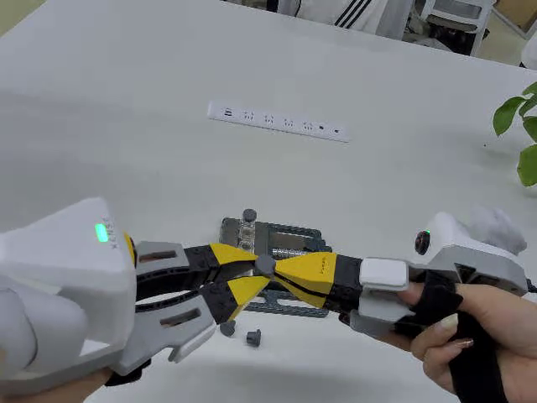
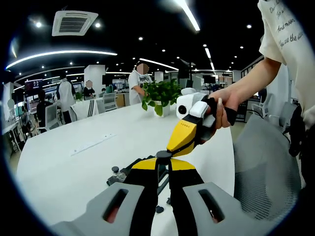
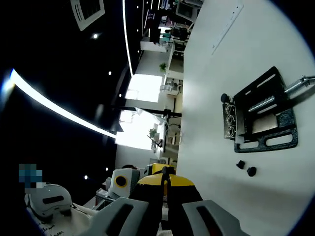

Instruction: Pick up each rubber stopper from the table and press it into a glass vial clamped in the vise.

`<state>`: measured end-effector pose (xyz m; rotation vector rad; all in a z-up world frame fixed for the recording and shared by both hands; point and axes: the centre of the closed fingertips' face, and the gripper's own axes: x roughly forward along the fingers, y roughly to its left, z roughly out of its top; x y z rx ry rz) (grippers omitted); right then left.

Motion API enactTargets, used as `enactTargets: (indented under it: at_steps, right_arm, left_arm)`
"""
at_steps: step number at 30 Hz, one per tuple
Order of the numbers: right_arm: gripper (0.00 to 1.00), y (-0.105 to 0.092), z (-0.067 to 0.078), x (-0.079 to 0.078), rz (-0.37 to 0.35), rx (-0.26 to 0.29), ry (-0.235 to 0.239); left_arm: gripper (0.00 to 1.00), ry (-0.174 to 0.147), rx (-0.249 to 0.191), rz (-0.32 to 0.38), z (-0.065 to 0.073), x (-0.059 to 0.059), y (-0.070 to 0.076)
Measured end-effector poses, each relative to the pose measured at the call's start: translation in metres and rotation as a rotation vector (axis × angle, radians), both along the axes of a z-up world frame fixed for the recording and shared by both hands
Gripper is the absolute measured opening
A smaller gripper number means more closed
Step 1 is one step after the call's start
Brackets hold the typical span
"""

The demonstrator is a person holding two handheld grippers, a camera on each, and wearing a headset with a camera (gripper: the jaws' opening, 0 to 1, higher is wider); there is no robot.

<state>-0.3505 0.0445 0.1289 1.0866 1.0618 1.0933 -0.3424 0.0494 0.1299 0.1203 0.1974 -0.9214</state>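
On white tabletop: vise holding vials, loose stoppers just beside it. Above vise: grey stopper pinched in left gripper, jaws nearly together. Right gripper tips touching same stopper; cannot tell whether clamping.

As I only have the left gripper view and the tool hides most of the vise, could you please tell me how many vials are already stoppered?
Observer: One. In the right gripper view a stopper sits at one end of the row of vials in the vise; the other three look open.
Operator: Thank you. How many stoppers lie on the table?
Observer: Two. The head view shows two loose stoppers side by side on the table, on the near side of the vise and apart from it.
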Motion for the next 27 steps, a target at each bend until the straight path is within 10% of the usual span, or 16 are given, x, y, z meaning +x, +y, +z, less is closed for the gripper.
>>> enactTargets:
  at_steps: [10, 21, 27]
  right_arm:
    - [0.18, -0.003, 0.008, 0.005, 0.075, -0.122, -0.293]
    - [0.37, -0.007, -0.003, 0.003, 0.440, -0.515, -0.916]
    - [0.28, -0.002, 0.003, -0.002, 0.669, -0.604, -1.159]
  left_arm:
    - [0.04, 0.030, 0.030, 0.003, -0.007, -0.001, -0.002]
    - [0.04, 0.048, 0.052, -0.017, -0.013, -0.004, -0.005]
    - [0.04, 0.049, 0.058, -0.035, -0.014, -0.007, -0.008]
